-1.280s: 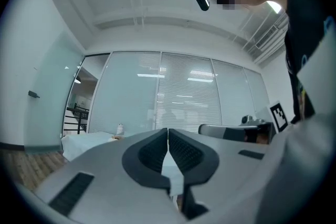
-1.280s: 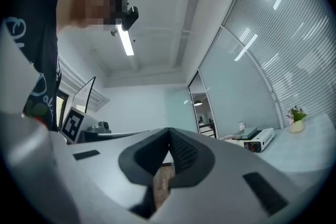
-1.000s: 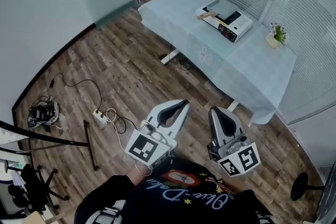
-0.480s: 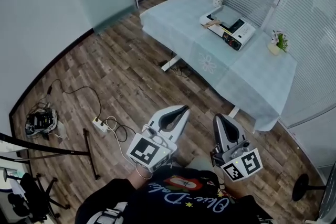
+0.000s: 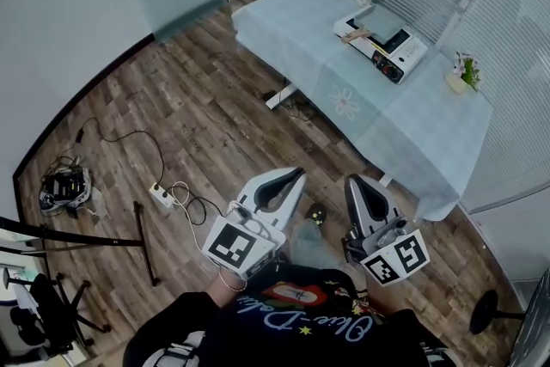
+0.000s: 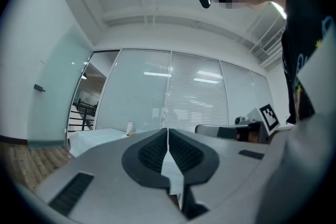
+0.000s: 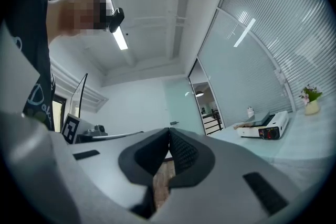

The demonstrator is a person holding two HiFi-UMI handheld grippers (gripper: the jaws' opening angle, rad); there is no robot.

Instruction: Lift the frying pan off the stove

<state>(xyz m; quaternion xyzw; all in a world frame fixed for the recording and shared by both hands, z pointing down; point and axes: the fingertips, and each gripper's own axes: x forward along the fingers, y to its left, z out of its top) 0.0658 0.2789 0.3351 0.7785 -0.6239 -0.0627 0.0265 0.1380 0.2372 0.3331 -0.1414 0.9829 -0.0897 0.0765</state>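
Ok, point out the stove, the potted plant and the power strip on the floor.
stove [image 5: 380, 54], head view, on its white front side.
potted plant [image 5: 465, 71], head view, on its green leaves.
power strip [image 5: 160, 194], head view, on its white body.

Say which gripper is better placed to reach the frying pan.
Right, slightly. The left gripper and right gripper are shut, empty, far from the table; the right hangs nearer the stove, and its view shows it.
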